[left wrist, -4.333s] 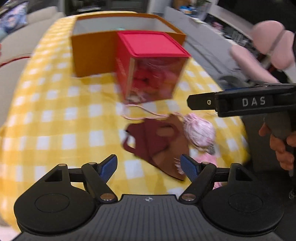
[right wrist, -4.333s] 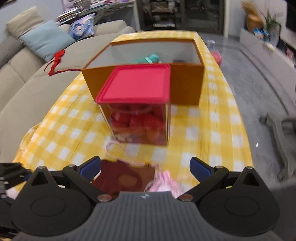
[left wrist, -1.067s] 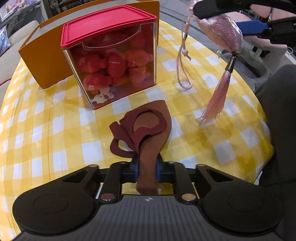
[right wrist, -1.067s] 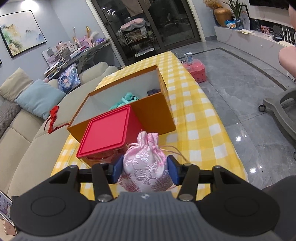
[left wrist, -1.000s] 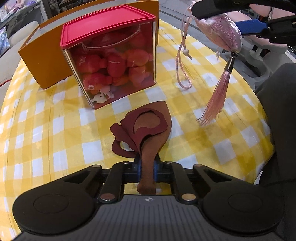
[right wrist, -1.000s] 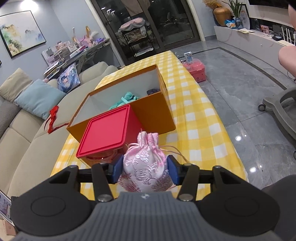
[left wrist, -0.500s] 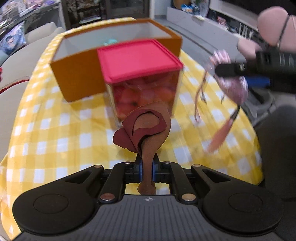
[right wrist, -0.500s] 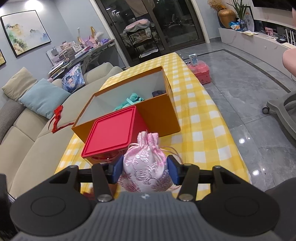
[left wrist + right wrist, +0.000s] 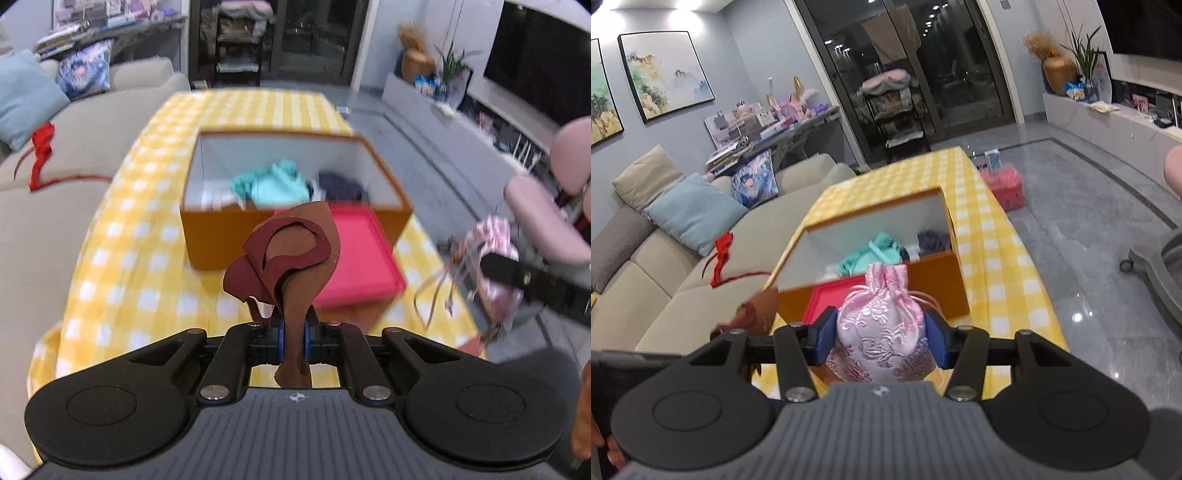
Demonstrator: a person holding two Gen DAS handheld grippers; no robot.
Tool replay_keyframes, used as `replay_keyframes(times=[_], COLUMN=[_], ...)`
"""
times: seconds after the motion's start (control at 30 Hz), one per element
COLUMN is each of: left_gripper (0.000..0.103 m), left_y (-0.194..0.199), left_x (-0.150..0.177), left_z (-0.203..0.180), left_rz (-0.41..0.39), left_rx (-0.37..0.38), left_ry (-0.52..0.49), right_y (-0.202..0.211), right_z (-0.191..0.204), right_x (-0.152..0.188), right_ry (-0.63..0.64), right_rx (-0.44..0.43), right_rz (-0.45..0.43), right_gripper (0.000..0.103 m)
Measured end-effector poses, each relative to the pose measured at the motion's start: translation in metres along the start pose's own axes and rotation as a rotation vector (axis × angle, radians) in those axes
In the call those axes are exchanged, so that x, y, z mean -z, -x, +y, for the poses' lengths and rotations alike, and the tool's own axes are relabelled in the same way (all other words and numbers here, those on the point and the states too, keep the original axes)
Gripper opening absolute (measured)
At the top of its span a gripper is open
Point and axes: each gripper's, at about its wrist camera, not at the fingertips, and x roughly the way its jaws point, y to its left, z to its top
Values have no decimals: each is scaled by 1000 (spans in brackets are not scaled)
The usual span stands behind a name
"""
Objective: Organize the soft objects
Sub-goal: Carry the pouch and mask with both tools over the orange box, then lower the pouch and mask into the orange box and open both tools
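My left gripper [image 9: 293, 341] is shut on a maroon and brown face mask [image 9: 295, 254], which stands up between the pads, lifted off the table. My right gripper [image 9: 881, 338] is shut on a pink embroidered drawstring pouch [image 9: 882, 325]; from the left wrist view the pouch [image 9: 495, 251] hangs at the right with its cords dangling. Ahead of both stands an open orange box [image 9: 295, 229] [image 9: 871, 295] holding a teal cloth [image 9: 273, 186] and a dark cloth [image 9: 340, 188].
A clear container with a red lid [image 9: 354, 258] sits just in front of the box on the yellow checked tablecloth [image 9: 129, 258]. A beige sofa [image 9: 665, 288] runs along the table's left side; grey floor and a rolling chair [image 9: 1156, 266] lie to the right.
The left gripper has risen with the mask, lifting it off the table, so the box's inside now shows. The right gripper has also risen with the pouch.
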Motion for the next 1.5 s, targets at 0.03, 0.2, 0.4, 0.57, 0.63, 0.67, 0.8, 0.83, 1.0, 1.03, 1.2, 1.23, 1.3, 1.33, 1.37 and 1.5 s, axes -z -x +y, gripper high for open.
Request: replay_keyframes(times=[0.03, 0.2, 0.4, 0.57, 0.63, 0.67, 0.8, 0.83, 1.0, 1.03, 1.2, 1.23, 1.3, 1.33, 1.37, 1.5], left_gripper=[10, 10, 10, 10, 10, 10, 10, 10, 10, 10, 10, 10, 10, 10, 10, 10], left_y=[2, -1, -21, -56, -72, -81, -119, -128, -166, -173, -188, -190, -192, -195, -196, -204], left_x=[-8, -48, -79, -102, -110, -113, -122, -123, -122, -120, -117, -116, -116, -114, -113, -109], left_z=[0, 6, 13, 18, 20, 21, 22, 22, 31, 33, 35, 39, 45, 47, 48, 54], left_rz=[-18, -96, -157, -146, -139, -134, -107, -101, -33, -14, 23, 30, 37, 48, 58, 86], left_rx=[-5, 37, 36, 17, -5, -21, -102, -126, -183, -194, -210, -201, -193, -197, -204, -210], left_ry=[0, 52, 74, 68, 66, 60, 42, 30, 75, 91, 97, 122, 159, 167, 168, 180], right_y=[0, -1, -20, -56, -74, -85, -137, -152, -215, -227, -263, -268, -274, -273, -274, -277], right_z=[2, 15, 21, 9, 3, 2, -12, -15, -31, -36, -44, -46, -48, -48, -47, -45], right_x=[-6, -40, -85, -118, -129, -134, -146, -147, -143, -141, -128, -123, -118, -114, -113, -110], right_ry=[-1, 14, 13, -24, -30, -28, -32, -34, -3, -8, 28, 25, 15, 16, 21, 40], right_rx=[-1, -30, -47, -61, -65, -69, -117, -126, -94, -79, -7, 4, 10, 14, 17, 15], right_rz=[-9, -89, -215, -261, -269, -268, -206, -176, -35, -7, 126, 159, 195, 204, 211, 220], right_gripper=[51, 51, 51, 50, 50, 50, 50, 50, 50, 50, 50, 50, 50, 50, 50, 50])
